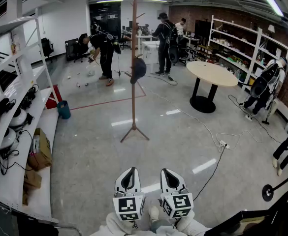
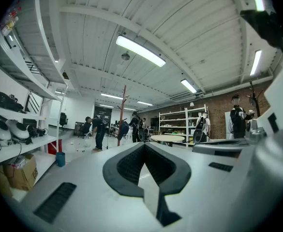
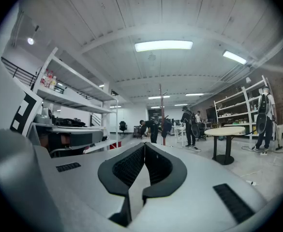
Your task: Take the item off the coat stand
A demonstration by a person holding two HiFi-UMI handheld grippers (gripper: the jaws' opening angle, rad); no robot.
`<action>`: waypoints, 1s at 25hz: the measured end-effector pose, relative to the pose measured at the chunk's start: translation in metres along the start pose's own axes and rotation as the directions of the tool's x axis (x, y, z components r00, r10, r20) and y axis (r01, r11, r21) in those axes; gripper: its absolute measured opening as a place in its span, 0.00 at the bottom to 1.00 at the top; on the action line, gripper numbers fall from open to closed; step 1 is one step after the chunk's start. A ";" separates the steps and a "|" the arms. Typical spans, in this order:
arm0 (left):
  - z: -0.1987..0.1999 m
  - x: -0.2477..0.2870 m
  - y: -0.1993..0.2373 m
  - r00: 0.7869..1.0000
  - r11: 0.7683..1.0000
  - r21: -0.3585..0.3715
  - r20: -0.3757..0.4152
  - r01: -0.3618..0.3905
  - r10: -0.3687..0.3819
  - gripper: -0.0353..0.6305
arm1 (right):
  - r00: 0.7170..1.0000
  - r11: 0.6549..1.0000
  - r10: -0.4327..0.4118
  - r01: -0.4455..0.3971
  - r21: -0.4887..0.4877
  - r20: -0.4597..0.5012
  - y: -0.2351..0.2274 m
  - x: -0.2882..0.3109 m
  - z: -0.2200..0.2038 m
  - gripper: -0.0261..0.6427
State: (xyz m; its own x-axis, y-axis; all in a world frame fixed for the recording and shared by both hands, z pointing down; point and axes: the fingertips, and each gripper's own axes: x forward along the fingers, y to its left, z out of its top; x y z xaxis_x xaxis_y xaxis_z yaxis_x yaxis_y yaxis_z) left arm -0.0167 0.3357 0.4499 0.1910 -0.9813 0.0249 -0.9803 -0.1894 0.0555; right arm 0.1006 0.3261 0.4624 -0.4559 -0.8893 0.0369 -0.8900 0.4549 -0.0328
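A tall wooden coat stand (image 1: 134, 58) rises in the middle of the floor, a few steps ahead of me. A dark item, like a cap or small bag (image 1: 138, 69), hangs from a peg halfway up its pole. My left gripper (image 1: 129, 171) and right gripper (image 1: 168, 172) are side by side at the bottom of the head view, far short of the stand, both level and shut with nothing between the jaws. The left gripper view shows the stand (image 2: 123, 111) and dark item (image 2: 125, 128) small beyond the jaw tips (image 2: 143, 144). In the right gripper view the stand (image 3: 161, 111) is distant too.
White shelving (image 1: 20, 132) with gear and boxes lines the left. A round table (image 1: 212, 73) stands at the right, with more shelves (image 1: 252, 43) behind it. Cables and a power strip (image 1: 222, 144) trail across the floor. Several people (image 1: 104, 48) work at the back. A teal bin (image 1: 63, 109) sits left.
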 end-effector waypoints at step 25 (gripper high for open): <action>0.003 0.116 0.007 1.000 1.000 -0.003 -0.006 -0.024 0.024 0.05 | 0.996 0.997 0.039 -0.044 -0.062 -0.079 -0.051 0.104 -0.004 0.06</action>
State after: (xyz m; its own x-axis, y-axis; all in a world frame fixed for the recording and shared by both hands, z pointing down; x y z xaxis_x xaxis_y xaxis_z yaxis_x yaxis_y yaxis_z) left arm -0.0017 0.2202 0.4507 0.1674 -0.9854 0.0325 -0.9845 -0.1653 0.0583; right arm 0.0982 0.2110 0.4720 -0.4896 -0.8645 0.1142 -0.8682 0.4954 0.0278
